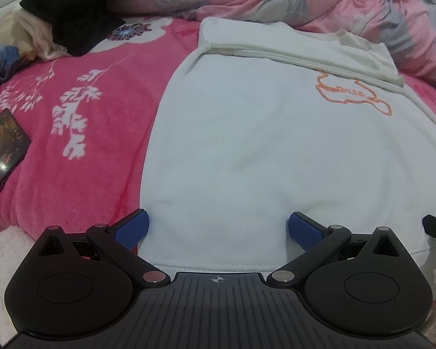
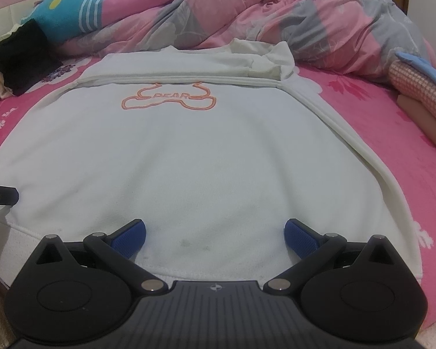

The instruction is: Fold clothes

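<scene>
Currently the white sweatshirt point(image 2: 189, 151) lies flat on the pink floral blanket point(image 1: 81, 157), sides already turned in, hem ribbing nearest both grippers. Left gripper point(image 1: 218, 228) and right gripper point(image 2: 215, 232) both hover over the hem, jaws wide, holding nothing.

Risks, as I judge them:
- Thick fleece: a pinch may catch only the top layer, so the fold peels apart.
- Uneven lift between the two sides would skew the fold.
- Plush blanket may drag the underside.

Writing: the orange outline logo point(image 2: 168, 99) seems to read "BEAR"; blurry. Dark box point(image 1: 3, 148) at left is unreadable.
</scene>
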The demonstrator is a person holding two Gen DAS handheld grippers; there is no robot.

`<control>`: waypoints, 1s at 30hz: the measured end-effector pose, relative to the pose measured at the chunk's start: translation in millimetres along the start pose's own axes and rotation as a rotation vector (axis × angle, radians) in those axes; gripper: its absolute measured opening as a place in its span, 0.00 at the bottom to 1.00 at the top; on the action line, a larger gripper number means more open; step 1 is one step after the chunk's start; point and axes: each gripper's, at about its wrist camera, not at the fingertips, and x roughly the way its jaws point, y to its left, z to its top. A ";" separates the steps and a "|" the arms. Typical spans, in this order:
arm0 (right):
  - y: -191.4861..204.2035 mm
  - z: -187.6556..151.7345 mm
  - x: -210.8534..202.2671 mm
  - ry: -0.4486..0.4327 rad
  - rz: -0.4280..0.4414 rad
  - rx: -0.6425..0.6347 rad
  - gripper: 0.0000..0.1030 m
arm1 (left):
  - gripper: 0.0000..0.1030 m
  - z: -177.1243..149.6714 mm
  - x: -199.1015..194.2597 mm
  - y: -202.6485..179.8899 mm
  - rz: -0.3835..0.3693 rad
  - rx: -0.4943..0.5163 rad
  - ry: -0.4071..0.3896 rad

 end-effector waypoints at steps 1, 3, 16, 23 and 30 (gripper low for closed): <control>-0.3 -0.3 0.0 -0.003 0.002 -0.001 1.00 | 1.00 -0.3 -0.1 -0.8 0.003 0.000 -0.004; -0.8 -0.9 0.1 -0.009 0.005 -0.003 1.00 | 1.00 -2.1 -1.0 -1.7 0.008 0.006 -0.020; -3.7 -4.5 0.3 -0.045 0.025 -0.012 1.00 | 1.00 -59.5 -62.1 38.2 -0.138 0.123 -0.112; -4.4 -6.7 -0.4 -0.064 0.028 -0.011 1.00 | 0.78 -64.0 -52.6 59.2 -0.187 0.020 -0.101; -4.9 -6.5 -0.4 -0.069 0.031 -0.011 1.00 | 0.55 -60.1 -33.3 69.1 -0.247 -0.039 -0.072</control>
